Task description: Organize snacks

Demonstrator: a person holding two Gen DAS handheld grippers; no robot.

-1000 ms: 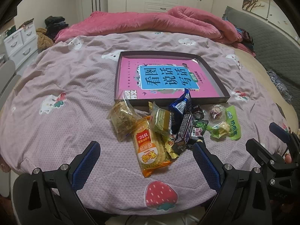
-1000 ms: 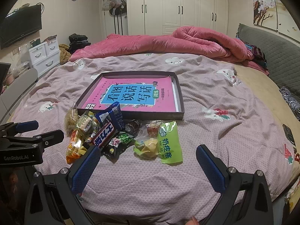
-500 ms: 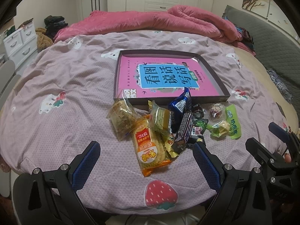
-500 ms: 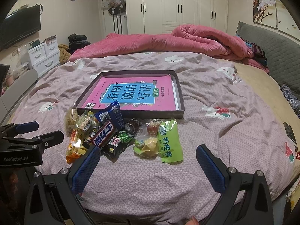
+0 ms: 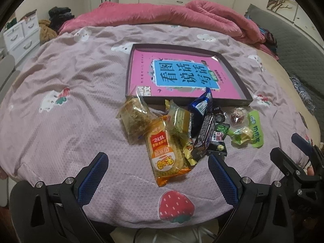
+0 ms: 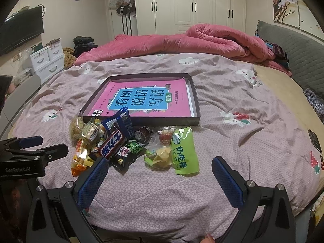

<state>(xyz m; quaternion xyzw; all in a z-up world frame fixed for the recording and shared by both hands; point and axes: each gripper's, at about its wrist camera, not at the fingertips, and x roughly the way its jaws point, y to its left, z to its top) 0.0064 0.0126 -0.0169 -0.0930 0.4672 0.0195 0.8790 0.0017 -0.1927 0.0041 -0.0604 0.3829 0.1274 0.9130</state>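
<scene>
A pile of wrapped snacks lies on the bed in front of a shallow dark tray (image 5: 128,75) (image 6: 194,93) with a pink book in it. The pile holds an orange cracker pack (image 5: 165,149), a clear bag of brownish cake (image 5: 134,117), a dark chocolate bar (image 6: 111,142) and a green packet (image 6: 183,151). My left gripper (image 5: 157,162) is open and empty, just short of the orange pack. My right gripper (image 6: 159,167) is open and empty, near the green packet. Each gripper shows at the edge of the other's view.
The bed has a mauve patterned cover (image 5: 60,121) and a rumpled pink duvet (image 6: 182,42) at the far end. A grey headboard (image 6: 303,46) stands at the right. White drawers (image 6: 48,60) and a wall television (image 6: 22,30) are at the left.
Both grippers have crept slightly forward toward the snack pile. They stay open, and no snack has moved.
</scene>
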